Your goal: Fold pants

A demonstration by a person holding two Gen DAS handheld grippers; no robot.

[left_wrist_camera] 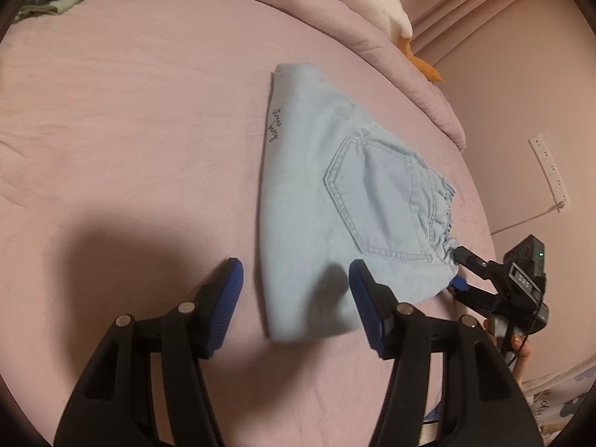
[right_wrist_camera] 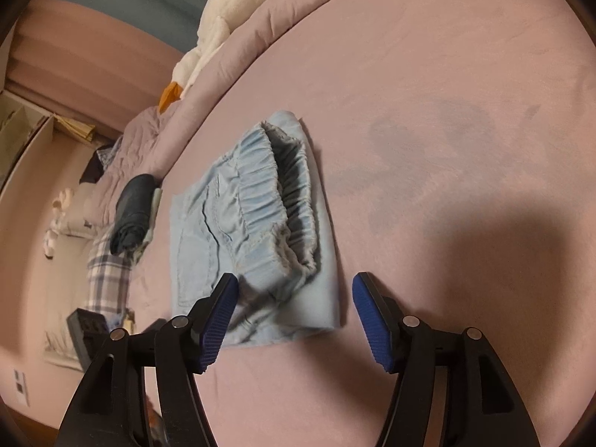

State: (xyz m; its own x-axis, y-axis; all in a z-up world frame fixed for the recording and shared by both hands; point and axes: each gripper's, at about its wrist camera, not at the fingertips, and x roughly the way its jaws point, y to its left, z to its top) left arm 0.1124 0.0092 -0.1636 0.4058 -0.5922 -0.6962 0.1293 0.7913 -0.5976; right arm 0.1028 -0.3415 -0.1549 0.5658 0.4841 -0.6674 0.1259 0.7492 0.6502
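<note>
Light blue pants (left_wrist_camera: 335, 193) lie folded into a compact bundle on the pink bed sheet (left_wrist_camera: 130, 130), back pocket up, elastic waistband toward the right. My left gripper (left_wrist_camera: 296, 283) is open and empty, hovering over the bundle's near folded edge. In the right wrist view the pants (right_wrist_camera: 257, 223) show their gathered waistband opening. My right gripper (right_wrist_camera: 294, 298) is open and empty just in front of the waistband end. The right gripper also shows in the left wrist view (left_wrist_camera: 460, 268), at the waistband corner.
A pink duvet (left_wrist_camera: 335, 11) is rolled along the far side, with a white and orange plush toy (left_wrist_camera: 391, 18) on it. Folded dark clothes (right_wrist_camera: 134, 212) and a plaid garment (right_wrist_camera: 106, 275) lie at the bed's end. A power strip (left_wrist_camera: 549, 167) hangs on the wall.
</note>
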